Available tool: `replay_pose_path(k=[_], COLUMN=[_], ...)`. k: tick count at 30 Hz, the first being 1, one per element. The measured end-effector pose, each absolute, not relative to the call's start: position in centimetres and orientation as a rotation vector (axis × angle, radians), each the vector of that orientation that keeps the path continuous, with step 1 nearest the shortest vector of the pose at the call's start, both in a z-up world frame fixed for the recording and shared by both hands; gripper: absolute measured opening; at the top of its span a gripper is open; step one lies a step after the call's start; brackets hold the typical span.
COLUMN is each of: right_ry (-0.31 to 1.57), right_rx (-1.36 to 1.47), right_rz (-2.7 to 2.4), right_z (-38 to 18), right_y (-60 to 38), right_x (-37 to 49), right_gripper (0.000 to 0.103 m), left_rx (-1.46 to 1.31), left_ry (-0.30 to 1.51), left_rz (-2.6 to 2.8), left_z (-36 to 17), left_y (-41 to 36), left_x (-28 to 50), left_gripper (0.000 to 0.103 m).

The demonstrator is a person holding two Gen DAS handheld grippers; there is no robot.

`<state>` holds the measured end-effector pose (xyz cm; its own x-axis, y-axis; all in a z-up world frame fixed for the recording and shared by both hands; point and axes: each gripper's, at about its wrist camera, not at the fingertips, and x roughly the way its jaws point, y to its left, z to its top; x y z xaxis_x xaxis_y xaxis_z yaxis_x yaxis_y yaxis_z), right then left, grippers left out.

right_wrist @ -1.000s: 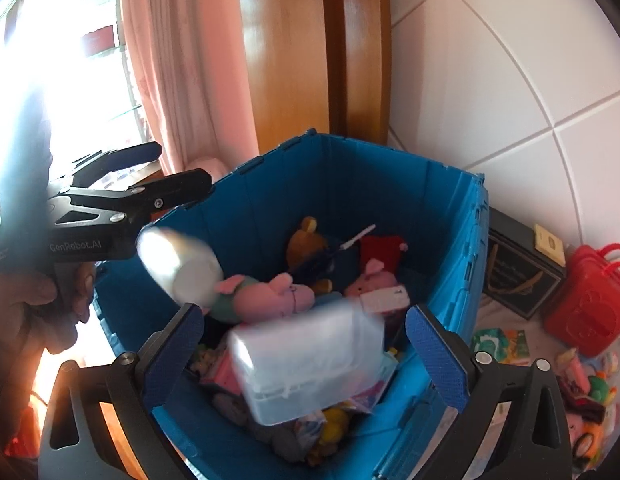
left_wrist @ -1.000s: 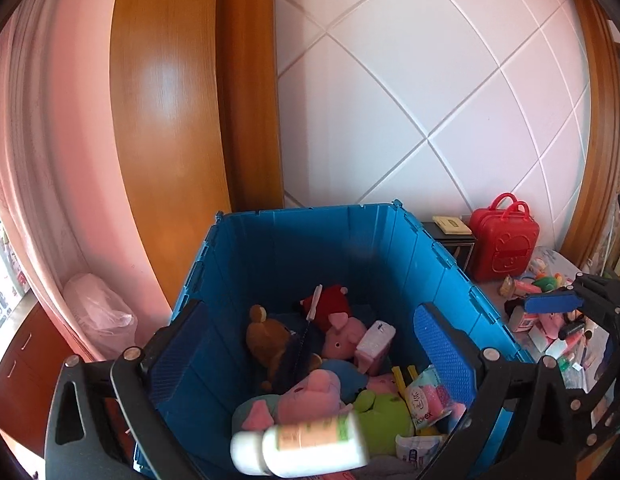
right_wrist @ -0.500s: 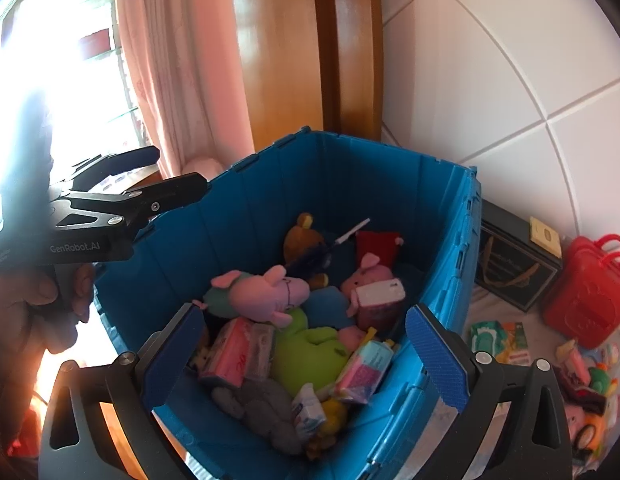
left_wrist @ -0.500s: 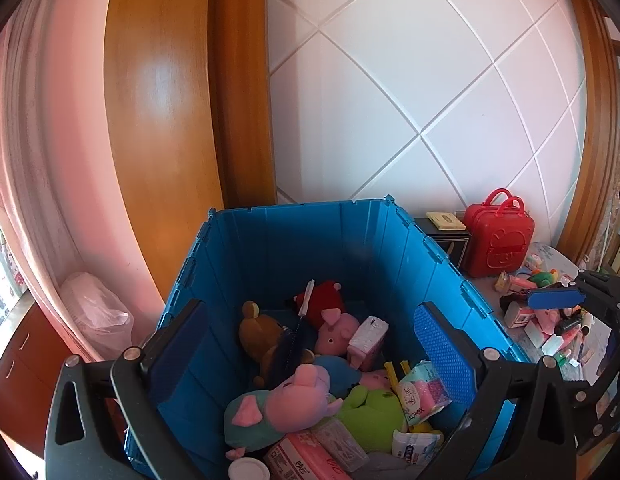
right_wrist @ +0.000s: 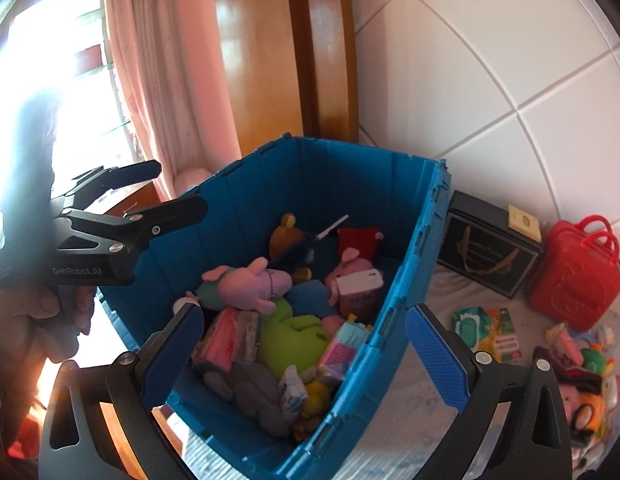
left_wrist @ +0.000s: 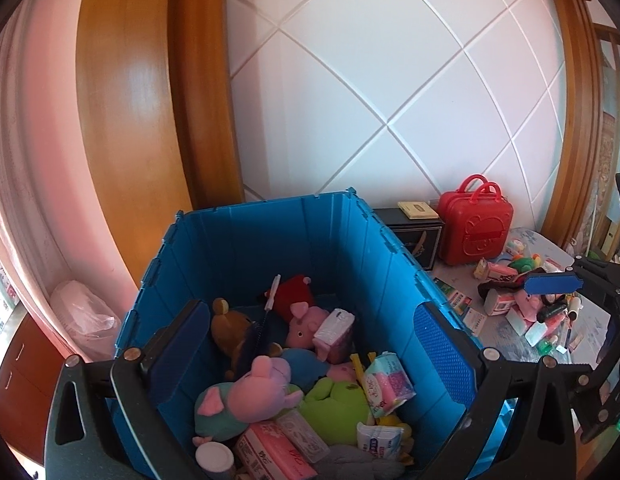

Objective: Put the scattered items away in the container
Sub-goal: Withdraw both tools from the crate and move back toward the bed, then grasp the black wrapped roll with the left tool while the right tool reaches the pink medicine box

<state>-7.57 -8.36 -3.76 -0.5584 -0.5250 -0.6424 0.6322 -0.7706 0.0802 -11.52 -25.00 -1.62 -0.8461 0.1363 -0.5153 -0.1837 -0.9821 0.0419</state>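
Note:
The blue crate [left_wrist: 270, 232] [right_wrist: 390, 320] holds plush toys, tissue packs and small items. A pink pig plush [left_wrist: 250, 392] [right_wrist: 250, 280] lies on top beside a green plush [left_wrist: 338, 400] [right_wrist: 294, 336]. A white bottle [left_wrist: 214, 456] and a pink pack [left_wrist: 270, 452] [right_wrist: 226, 344] rest at the crate's near side. My left gripper [left_wrist: 310, 352] hangs open and empty over the crate, and in the right wrist view a hand holds it at the left [right_wrist: 130, 216]. My right gripper [right_wrist: 306, 356] stands open and empty above the crate's near right wall.
Scattered small toys and packs [left_wrist: 530, 308] [right_wrist: 582, 368] lie on the table right of the crate. A red case [left_wrist: 476, 226] [right_wrist: 576, 280] and a black box [left_wrist: 414, 236] [right_wrist: 486, 252] stand against the tiled wall. Pink curtain and wooden frame at left.
The white bottle and the pale pack that were falling between the fingers a second ago now lie in the crate. Both grippers have drawn back a little, open and empty.

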Motion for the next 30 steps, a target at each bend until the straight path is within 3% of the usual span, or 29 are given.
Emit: replay_pose_path(k=[17, 30], right_ry=[0.088, -0.095], right_rx=[0.947, 1.084], right_rz=[-2.497, -2.662], right_z=[-4.2, -7.1], right_y=[7.5, 23.2], right_x=[-6.1, -5.4], right_gripper=[0.103, 0.103], left_rx=[-0.738, -0.772], left_ry=[0.242, 0.355], left_rz=[2.695, 2.493], left_z=[-0.6, -3.5], left_y=[-10.3, 4.4], left_x=[-10.5, -10.8], left_gripper=[0.103, 0.103])
